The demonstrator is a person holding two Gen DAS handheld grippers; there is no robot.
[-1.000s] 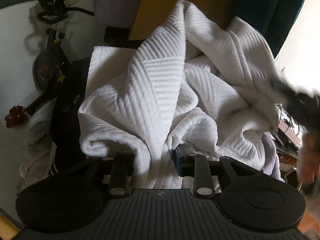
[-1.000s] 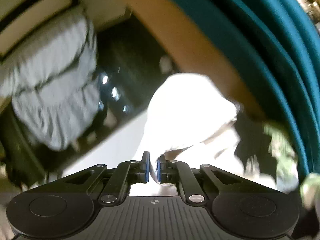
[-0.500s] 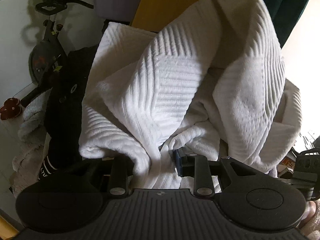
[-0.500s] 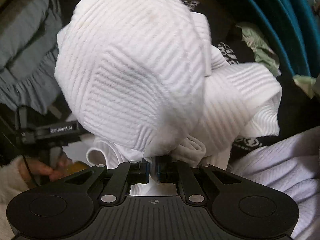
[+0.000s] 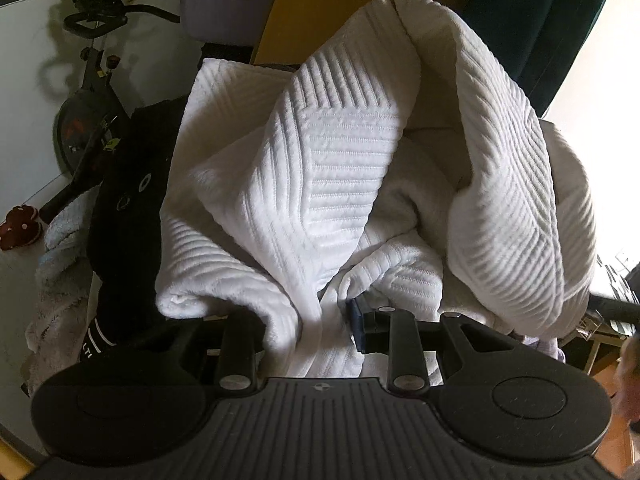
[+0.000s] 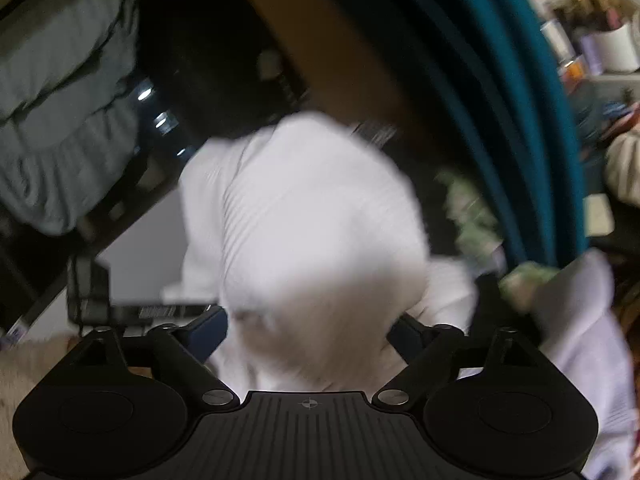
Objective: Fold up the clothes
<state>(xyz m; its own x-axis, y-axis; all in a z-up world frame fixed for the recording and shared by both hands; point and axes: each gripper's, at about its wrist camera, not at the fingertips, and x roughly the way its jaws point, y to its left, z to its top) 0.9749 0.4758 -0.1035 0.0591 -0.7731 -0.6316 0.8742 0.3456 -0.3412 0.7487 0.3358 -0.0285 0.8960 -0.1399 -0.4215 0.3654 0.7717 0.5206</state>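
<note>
A white ribbed garment (image 5: pixel 340 168) fills the left wrist view, heaped up with one big fold draped over to the right. My left gripper (image 5: pixel 308 320) holds a thick bunch of its near edge; the blue right pad shows, while cloth hides the left finger. In the blurred right wrist view the same white garment (image 6: pixel 304 208) hangs as a rounded mass just ahead. My right gripper (image 6: pixel 308 332) is open, its fingers spread wide on either side of the cloth without pinching it.
A black garment (image 5: pixel 124 208) and an exercise bike (image 5: pixel 92 92) stand left of the heap, with a lavender basin (image 5: pixel 224 4) behind. A teal curtain (image 6: pixel 500 100) hangs at right. Grey ruffled cloth (image 6: pixel 60 100), green patterned cloth (image 6: pixel 472 216) and pale lilac cloth (image 6: pixel 580 320) lie around.
My right gripper, shut on the white garment before, has opened wide and let it go while swinging. The lifted fold has settled over to the right. My left gripper keeps its hold.
</note>
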